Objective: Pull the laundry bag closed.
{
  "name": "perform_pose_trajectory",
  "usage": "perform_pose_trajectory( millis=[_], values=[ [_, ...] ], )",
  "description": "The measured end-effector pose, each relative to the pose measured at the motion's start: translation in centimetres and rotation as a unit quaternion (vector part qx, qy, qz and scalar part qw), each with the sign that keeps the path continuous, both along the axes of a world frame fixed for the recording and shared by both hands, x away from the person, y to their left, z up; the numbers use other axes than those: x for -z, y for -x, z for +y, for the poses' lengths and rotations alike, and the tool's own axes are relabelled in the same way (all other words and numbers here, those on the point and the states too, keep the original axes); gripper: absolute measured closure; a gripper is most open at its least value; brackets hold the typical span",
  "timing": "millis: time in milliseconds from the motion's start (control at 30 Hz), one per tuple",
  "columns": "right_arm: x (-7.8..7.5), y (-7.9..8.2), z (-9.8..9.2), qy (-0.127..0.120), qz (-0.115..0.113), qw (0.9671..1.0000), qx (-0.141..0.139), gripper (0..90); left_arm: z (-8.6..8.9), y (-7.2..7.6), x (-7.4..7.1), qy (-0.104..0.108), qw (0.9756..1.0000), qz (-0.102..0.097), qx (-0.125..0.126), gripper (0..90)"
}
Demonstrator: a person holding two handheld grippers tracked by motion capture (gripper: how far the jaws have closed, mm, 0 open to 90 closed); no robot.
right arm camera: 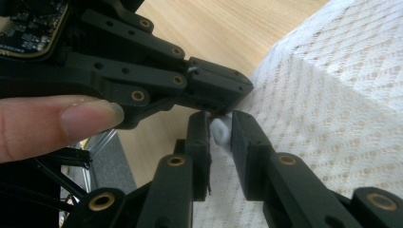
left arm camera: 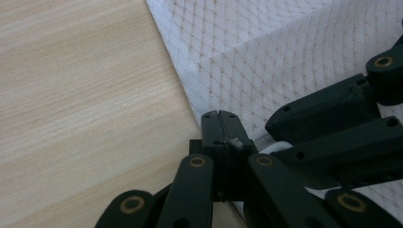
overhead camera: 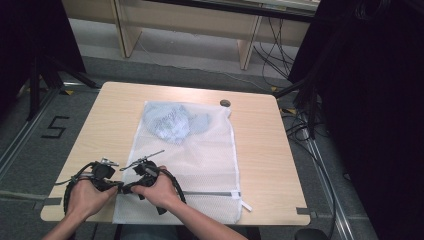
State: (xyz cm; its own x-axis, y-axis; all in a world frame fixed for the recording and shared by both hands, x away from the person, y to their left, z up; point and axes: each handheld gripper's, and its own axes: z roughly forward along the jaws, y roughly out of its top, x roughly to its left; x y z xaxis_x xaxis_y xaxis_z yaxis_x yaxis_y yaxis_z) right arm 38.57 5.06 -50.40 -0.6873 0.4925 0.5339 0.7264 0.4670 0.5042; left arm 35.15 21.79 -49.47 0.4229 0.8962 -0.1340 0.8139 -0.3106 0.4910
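A: Item 1, mesh laundry bag (overhead camera: 200,150) – location?

B: Lying flat on the wooden table (overhead camera: 260,150), centre-front, zip end toward the person; pale blue cloth (overhead camera: 172,122) sitting inside, far end.

A: Left gripper (overhead camera: 119,186)?

B: Resting at the bag's near left corner; jaws pressing fully together, pinching what looks like the mesh edge there.

A: Right gripper (overhead camera: 126,189)?

B: Meeting the left one tip to tip. Jaws standing partway apart w/ the white zip pull (right arm camera: 221,130) sitting between; can't tell if pads are pressing on it.

A: Misc?

B: Small dark disc (overhead camera: 225,103) lying at the table's far edge.
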Motion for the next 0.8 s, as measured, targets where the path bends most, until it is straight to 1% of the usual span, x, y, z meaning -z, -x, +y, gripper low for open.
perform_pose_trajectory(
  millis=[33, 67, 100, 133, 167, 200, 233, 267, 300, 333, 367, 400, 433, 467, 500, 533, 567, 600, 633, 667, 700, 733, 767, 800],
  values=[
    [0.01, 0.06, 0.05, -0.001, -0.001, 1.0000, 0.000, 79.3, 0.05, -0.05, 0.02, 0.000, 1.0000, -0.001, 0.005, 90.0],
    [0.06, 0.16, 0.11, 0.003, 0.009, 1.0000, 0.003, 81.1, -0.06, -0.08, 0.08, 0.002, 1.0000, 0.000, -0.003, 90.0],
    [0.06, 0.16, 0.11, 0.003, 0.009, 1.0000, 0.003, 81.1, -0.06, -0.08, 0.08, 0.002, 1.0000, 0.000, -0.003, 90.0],
    [0.23, 0.10, 0.10, -0.007, 0.011, 0.9999, -0.005, 83.3, -0.09, -0.07, 0.10, 0.002, 1.0000, -0.001, -0.004, 90.0],
    [0.23, 0.10, 0.10, -0.007, 0.011, 0.9999, -0.005, 83.3, -0.10, -0.07, 0.10, 0.002, 1.0000, -0.001, -0.004, 90.0],
    [0.34, 0.03, 0.12, -0.005, 0.012, 0.9999, -0.007, 83.9, -0.03, -0.02, -0.07, -0.003, 1.0000, 0.002, 0.002, 90.0],
    [0.31, 0.18, 0.22, -0.003, 0.023, 0.9997, 0.001, 84.4, -0.06, 0.04, -0.12, -0.006, 1.0000, 0.005, 0.000, 90.0],
    [0.31, 0.18, 0.22, -0.003, 0.023, 0.9997, 0.001, 84.4, -0.07, 0.02, -0.07, -0.007, 1.0000, 0.001, 0.003, 90.0],
    [0.46, 0.06, 0.24, -0.002, 0.013, 0.9999, -0.002, 84.8, -0.05, -0.01, 0.04, -0.005, 1.0000, -0.007, 0.005, 90.0],
    [0.46, 0.06, 0.24, -0.002, 0.013, 0.9999, -0.002, 84.8, -0.05, 0.00, -0.13, -0.010, 0.9999, 0.003, 0.004, 90.0],
    [0.43, 0.10, 0.26, 0.004, 0.018, 0.9998, 0.003, 84.7, -0.05, -0.01, 0.05, -0.003, 1.0000, -0.006, 0.005, 90.0],
    [0.48, 0.04, 0.26, 0.002, 0.013, 0.9999, -0.002, 84.4, -0.07, 0.03, -0.03, -0.007, 1.0000, -0.003, 0.001, 90.0],
    [0.45, 0.01, 0.28, -0.008, 0.016, 0.9998, -0.006, 82.6, -0.04, -0.01, -0.04, -0.006, 1.0000, -0.002, 0.006, 90.0],
    [0.42, 0.01, 0.32, -0.007, 0.015, 0.9999, -0.002, 81.6, -0.04, -0.01, -0.04, -0.006, 1.0000, -0.002, 0.006, 90.0],
    [0.42, 0.01, 0.32, -0.007, 0.015, 0.9999, -0.002, 81.6, -0.07, -0.02, 0.10, 0.000, 1.0000, -0.007, 0.004, 90.0],
    [0.28, 0.02, 0.39, -0.003, 0.016, 0.9999, 0.003, 80.0, -0.12, 0.06, -0.09, -0.008, 1.0000, 0.002, 0.000, 90.0],
    [0.28, 0.02, 0.39, -0.003, 0.016, 0.9999, 0.003, 80.0, -0.12, 0.06, -0.09, -0.008, 1.0000, 0.002, 0.000, 90.0],
    [0.24, 0.01, 0.43, 0.001, 0.013, 0.9999, 0.010, 78.8, -0.16, 0.06, 0.05, -0.005, 0.9999, -0.009, -0.001, 90.0],
    [0.26, -0.05, 0.47, -0.005, 0.011, 0.9999, 0.008, 78.5, -0.15, 0.05, 0.04, -0.006, 0.9999, -0.009, 0.000, 90.0],
    [0.28, -0.16, 0.48, -0.004, 0.007, 1.0000, 0.004, 78.8, -0.16, 0.05, 0.04, -0.005, 0.9999, -0.008, -0.001, 90.0],
    [0.18, -0.05, 0.55, -0.001, 0.016, 0.9998, 0.008, 82.7, -0.15, 0.06, 0.04, -0.006, 1.0000, -0.008, -0.001, 90.0],
    [0.19, -0.03, 0.56, 0.002, 0.015, 0.9999, 0.006, 83.8, -0.15, 0.06, 0.04, -0.006, 1.0000, -0.008, -0.001, 90.0],
    [0.29, -0.10, 0.54, 0.001, 0.008, 1.0000, 0.000, 85.1, -0.16, 0.05, 0.04, -0.006, 0.9999, -0.009, 0.000, 90.0],
    [0.29, -0.10, 0.54, 0.001, 0.008, 1.0000, 0.000, 85.1, -0.17, 0.05, -0.07, -0.012, 0.9999, -0.004, 0.001, 90.0]
  ],
)
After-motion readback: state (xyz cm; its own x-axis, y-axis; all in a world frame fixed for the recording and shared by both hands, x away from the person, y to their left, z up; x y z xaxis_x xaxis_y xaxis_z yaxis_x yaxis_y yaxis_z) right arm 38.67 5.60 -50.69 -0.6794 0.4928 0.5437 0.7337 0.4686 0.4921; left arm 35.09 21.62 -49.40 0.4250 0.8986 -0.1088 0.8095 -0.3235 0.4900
